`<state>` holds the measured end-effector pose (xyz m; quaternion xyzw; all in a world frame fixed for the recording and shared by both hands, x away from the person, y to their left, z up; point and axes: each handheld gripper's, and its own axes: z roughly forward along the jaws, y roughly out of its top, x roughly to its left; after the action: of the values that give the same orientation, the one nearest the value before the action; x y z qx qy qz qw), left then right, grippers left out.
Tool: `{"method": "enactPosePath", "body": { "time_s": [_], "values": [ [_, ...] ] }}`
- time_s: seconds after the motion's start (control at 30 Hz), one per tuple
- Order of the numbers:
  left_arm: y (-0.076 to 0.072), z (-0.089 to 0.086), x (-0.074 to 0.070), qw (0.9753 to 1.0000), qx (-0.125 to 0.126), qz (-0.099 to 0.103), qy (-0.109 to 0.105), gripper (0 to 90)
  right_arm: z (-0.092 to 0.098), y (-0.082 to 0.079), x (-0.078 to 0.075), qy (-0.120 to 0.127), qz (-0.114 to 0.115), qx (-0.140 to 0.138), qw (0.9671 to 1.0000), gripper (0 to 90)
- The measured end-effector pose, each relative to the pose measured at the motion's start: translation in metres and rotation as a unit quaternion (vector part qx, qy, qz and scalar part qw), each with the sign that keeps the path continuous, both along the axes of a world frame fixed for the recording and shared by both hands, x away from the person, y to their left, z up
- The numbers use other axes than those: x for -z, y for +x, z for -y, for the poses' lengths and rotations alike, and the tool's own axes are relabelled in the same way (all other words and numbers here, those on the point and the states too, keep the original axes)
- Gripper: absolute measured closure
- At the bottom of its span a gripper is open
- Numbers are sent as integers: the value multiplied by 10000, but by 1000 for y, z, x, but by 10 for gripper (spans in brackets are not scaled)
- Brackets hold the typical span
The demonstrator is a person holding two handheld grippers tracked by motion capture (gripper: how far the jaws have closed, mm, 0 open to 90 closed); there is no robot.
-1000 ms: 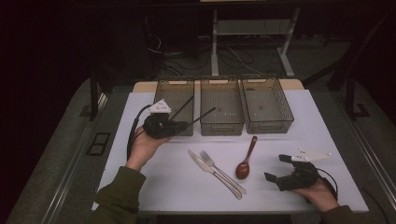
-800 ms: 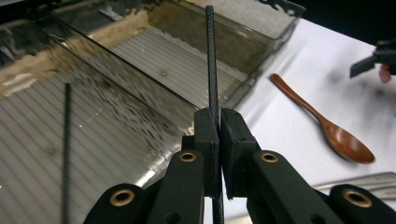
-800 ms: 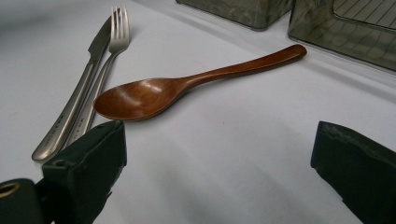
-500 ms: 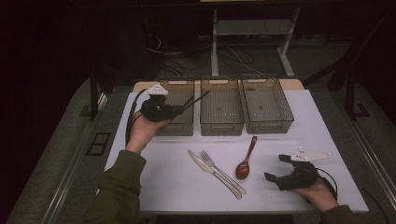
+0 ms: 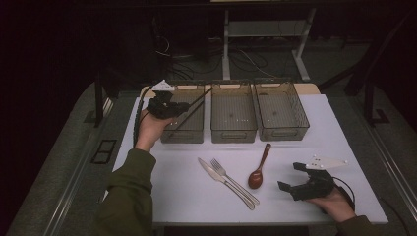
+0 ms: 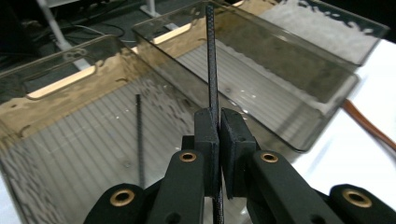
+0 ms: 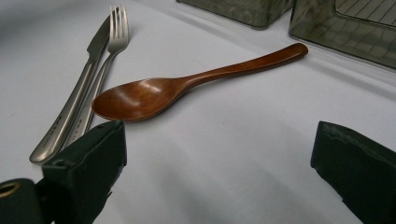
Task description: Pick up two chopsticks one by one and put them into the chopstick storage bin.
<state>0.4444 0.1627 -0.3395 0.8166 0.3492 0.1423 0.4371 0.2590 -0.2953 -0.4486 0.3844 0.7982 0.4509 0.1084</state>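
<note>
Across the middle of the high view lies a white table top [image 5: 196, 196], with dark grey floor [image 5: 64, 167] on both sides and a very dark room behind it. At the top of the frame, black cables [image 5: 246, 61] lie on the floor near the pale metal legs of another stand [image 5: 226, 44].

Three see-through smoky plastic bins stand in a row at the far side of the table: the left bin [image 5: 189, 132], the middle bin [image 5: 233, 129] and the right bin [image 5: 282, 130].

Over the left bin, in the upper left part of the table, the left gripper [image 5: 183, 107] is held up by a hand in a green sleeve [image 5: 128, 196]. Its jaws are pressed tight on a thin black stick [image 6: 211, 60], which points up and away over the bins. Another thin black stick [image 6: 138, 135] lies on the ribbed floor of the left bin.

At the lower right of the table, the right gripper [image 5: 294, 178] rests low, with its jaws spread wide and nothing between them. Just ahead of it lies a brown wooden spoon [image 7: 187, 86]. Beside the spoon, nearer the middle of the table, lie a shiny metal knife [image 7: 70, 107] and a shiny metal fork [image 7: 109, 44], close together.
</note>
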Motion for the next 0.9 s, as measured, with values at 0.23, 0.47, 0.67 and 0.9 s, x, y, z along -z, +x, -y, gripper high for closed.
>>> {"method": "enactPosePath", "body": {
  "time_s": [0.23, 0.47, 0.67, 0.9],
  "values": [
    [18, -1, 7, 9997, -249, -41, 70, 851, 0, 0, 0, 3, -4, 6, 10000, 29],
    [37, -2, 15, 9983, -512, -98, 275, 851, 0, 1, 1, 4, -12, 6, 10000, 29],
    [49, -4, 22, 9963, -781, -144, 331, 850, 1, 1, 0, 18, -9, 2, 10000, 29],
    [58, -1, 30, 9944, -904, -267, 472, 850, 1, 0, 0, 29, -11, -13, 10000, 29]
  ]
}}
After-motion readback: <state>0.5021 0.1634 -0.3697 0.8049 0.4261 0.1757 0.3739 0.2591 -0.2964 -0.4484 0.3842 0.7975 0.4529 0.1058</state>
